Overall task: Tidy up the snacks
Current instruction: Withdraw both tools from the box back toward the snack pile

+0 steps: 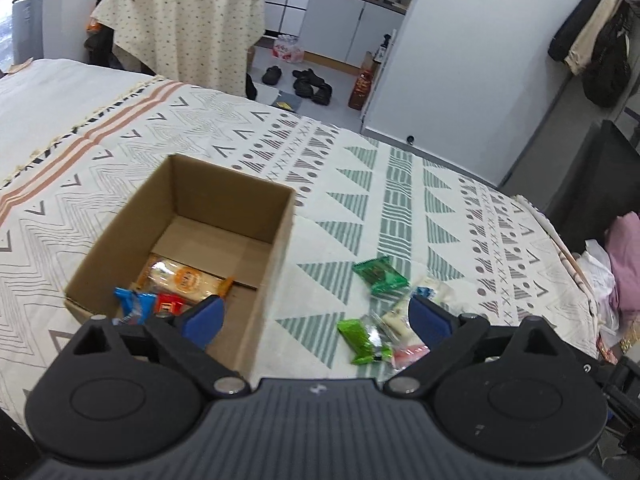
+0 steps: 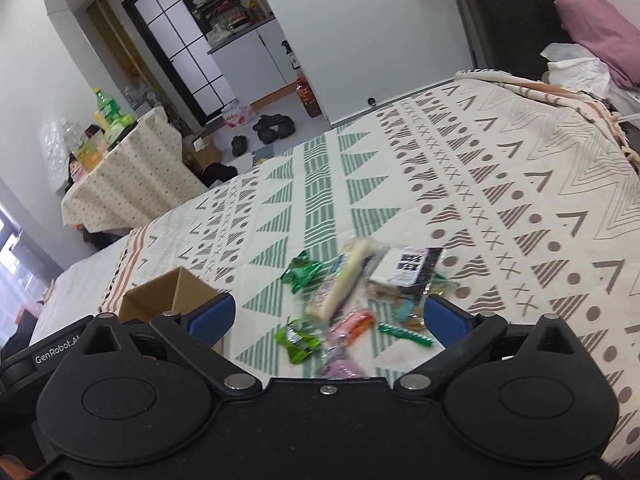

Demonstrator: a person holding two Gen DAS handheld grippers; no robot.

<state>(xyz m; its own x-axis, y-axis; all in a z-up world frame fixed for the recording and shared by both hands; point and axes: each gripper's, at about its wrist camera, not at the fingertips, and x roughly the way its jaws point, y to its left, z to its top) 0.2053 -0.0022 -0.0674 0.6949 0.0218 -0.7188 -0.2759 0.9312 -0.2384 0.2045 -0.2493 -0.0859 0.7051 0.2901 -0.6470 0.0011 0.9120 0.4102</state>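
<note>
An open cardboard box (image 1: pixel 280 216) sits on the patterned bedspread (image 1: pixel 360 208) and holds an orange cracker pack (image 1: pixel 182 276), a blue wrapper (image 1: pixel 128 300) and a red one (image 1: pixel 172 304). My left gripper (image 1: pixel 316 314) hangs open and empty above the box's right wall. To its right lie loose snacks: a dark green packet (image 1: pixel 380 274), a lime packet (image 1: pixel 362 340) and pale ones. My right gripper (image 2: pixel 330 314) stands open over that pile, nothing between its jaws: a long pale bar (image 2: pixel 340 284), a black-and-white pack (image 2: pixel 408 266), green packets (image 2: pixel 300 270), an orange wrapper (image 2: pixel 352 326). The box corner (image 2: pixel 168 292) shows at its left.
The bed's far edge drops to a floor with shoes (image 1: pixel 312 82). A clothed side table (image 1: pixel 188 28) with bottles stands beyond. Pink bedding and plastic bags (image 2: pixel 592 40) pile up at the bed's right end.
</note>
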